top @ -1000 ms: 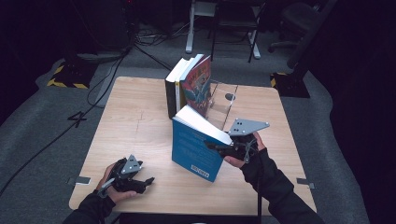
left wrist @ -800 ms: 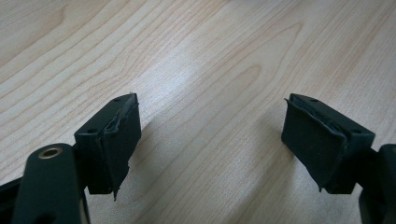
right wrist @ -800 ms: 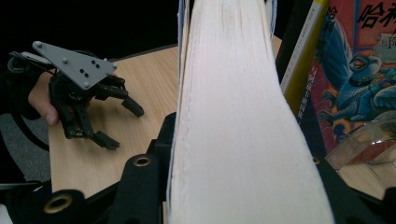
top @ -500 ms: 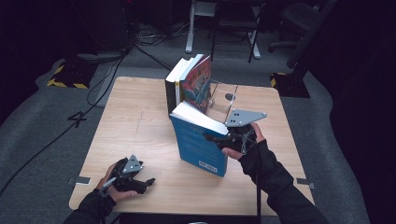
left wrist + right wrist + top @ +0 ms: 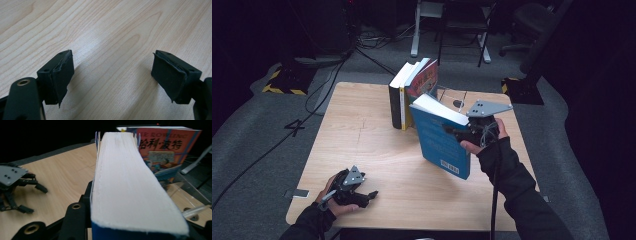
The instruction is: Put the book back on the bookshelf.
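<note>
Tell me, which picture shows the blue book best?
The high view: the whole blue book shows there, tilted, clamped by the right gripper near the row of books. The right gripper view shows just its white page edge up close. The left gripper view shows open jaws over the table.

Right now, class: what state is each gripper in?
Left gripper: open, holding nothing, low over the table.
Right gripper: shut on the blue book.

right tool (image 5: pixel 451 131) tips: hidden by blue book (image 5: pixel 439 137) | cover text: too small
</note>
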Motion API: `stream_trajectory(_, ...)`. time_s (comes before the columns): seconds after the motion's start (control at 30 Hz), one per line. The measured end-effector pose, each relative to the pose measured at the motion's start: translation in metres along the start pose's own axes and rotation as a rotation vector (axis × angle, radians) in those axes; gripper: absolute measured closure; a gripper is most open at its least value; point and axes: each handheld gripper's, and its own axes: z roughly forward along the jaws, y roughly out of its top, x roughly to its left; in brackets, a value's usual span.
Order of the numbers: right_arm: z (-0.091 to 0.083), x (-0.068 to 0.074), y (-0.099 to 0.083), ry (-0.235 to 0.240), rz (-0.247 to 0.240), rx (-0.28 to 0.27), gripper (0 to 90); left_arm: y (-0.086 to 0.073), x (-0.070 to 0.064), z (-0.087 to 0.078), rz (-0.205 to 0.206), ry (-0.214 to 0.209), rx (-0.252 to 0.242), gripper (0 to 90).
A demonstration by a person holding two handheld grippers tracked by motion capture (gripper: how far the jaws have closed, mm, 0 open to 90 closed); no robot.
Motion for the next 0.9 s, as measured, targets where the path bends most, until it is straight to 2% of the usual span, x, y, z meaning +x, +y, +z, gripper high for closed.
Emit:
stream_trajectory(0.17, -0.002, -0.02, 0.004, -0.097, 0.05, -0.012, 61.3, 0.0, 0.0, 0.0, 0.0, 0.0, 0.0, 18.4)
stream_trajectory(0.33, 0.002, -0.034, 0.004, -0.164, 0.082, -0.008, 61.3, 0.0, 0.0, 0.0, 0.0, 0.0, -0.001, 18.4)
stream_trajectory(0.43, 0.004, -0.041, 0.004, -0.189, 0.101, -0.01, 61.3, 0.0, 0.0, 0.0, 0.0, 0.0, -0.001, 18.4)
stream_trajectory(0.6, 0.01, -0.056, 0.006, -0.254, 0.169, -0.031, 61.2, 0.0, 0.0, 0.0, 0.0, 0.0, -0.001, 18.4)
stream_trajectory(0.67, 0.011, -0.058, 0.006, -0.261, 0.178, -0.035, 61.2, 0.0, 0.0, 0.0, 0.0, 0.0, -0.001, 18.4)
stream_trajectory(0.77, 0.017, -0.065, 0.008, -0.277, 0.21, -0.051, 61.2, 0.0, 0.0, 0.0, 0.001, -0.001, -0.001, 18.3)
stream_trajectory(0.9, 0.03, -0.069, 0.014, -0.321, 0.245, -0.063, 61.1, 0.0, 0.0, 0.0, 0.001, -0.001, -0.001, 18.3)
